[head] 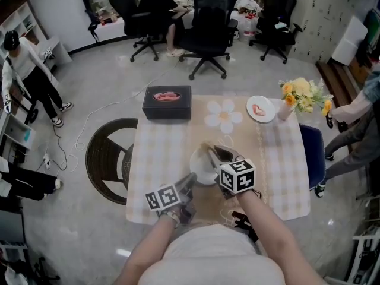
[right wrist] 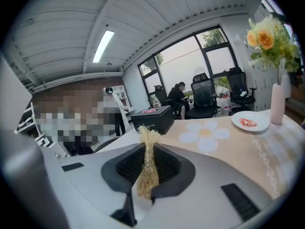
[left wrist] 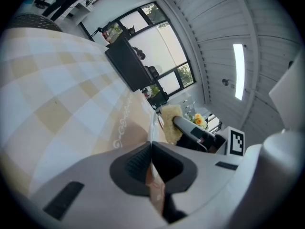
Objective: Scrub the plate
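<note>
tan scrubber (right wrist: 147, 171) near white plate (head: 200, 170)

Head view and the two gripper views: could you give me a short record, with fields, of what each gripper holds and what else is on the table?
Left gripper: fingers shut on the rim of the white plate
Right gripper: fingers shut on a yellow fibre scrubber, over the white plate
Table: covered with a checked cloth
Also on table: black box, flower-shaped mat, small plate, vase of flowers
</note>
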### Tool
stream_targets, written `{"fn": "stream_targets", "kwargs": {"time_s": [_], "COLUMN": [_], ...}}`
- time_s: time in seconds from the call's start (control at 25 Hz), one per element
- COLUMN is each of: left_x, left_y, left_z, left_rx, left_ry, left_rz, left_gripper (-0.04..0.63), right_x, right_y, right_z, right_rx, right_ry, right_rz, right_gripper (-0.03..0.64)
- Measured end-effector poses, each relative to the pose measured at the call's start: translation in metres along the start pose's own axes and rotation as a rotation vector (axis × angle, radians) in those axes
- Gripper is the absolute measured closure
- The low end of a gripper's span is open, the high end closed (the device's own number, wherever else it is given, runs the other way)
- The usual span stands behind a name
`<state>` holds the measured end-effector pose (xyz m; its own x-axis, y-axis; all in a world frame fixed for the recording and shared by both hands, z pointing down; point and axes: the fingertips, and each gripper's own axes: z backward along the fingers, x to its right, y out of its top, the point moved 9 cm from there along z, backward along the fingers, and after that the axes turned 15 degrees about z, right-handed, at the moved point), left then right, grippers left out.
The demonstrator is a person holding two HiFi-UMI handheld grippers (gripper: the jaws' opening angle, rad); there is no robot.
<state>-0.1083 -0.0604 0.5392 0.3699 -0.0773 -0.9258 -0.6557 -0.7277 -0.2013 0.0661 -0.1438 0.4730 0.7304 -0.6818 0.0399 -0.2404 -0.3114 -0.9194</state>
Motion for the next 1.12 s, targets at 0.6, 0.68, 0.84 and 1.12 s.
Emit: {"fn": "stream_targets", "kwargs": {"time_s": [0.6, 0.68, 0.84, 1.12], "left_x": [-0.004, -0.004, -0.004, -0.003], "left_y": [0.004, 0.004, 0.004, 0.003], "left_z": [-0.003, -0.003, -0.002, -0.002], "left_rx": [-0.016, -0.015, -0.013, -0.008], "left_ry": [0.005, 0.008, 0.013, 0.01], "left_rz": [0.066, 0.064, 0.063, 0.051], "left_gripper": [0.578, 0.578, 0.578, 0.578], "right_x": [-0.046, -0.049, -0.049, -0.041], "right_y": [-0.01, -0.013, -0.013, -0.017], "right_z": [-0.016, -0.018, -0.02, -0.018], "right_rx": [-0.022, -0.042, -0.044, -0.039], "right_ry": [0.158, 0.154, 0.146, 0.105], "right_rz": [0.129, 0.163, 0.17, 0.108], "right_gripper": [0.563, 0.563, 0.563, 0.563]}}
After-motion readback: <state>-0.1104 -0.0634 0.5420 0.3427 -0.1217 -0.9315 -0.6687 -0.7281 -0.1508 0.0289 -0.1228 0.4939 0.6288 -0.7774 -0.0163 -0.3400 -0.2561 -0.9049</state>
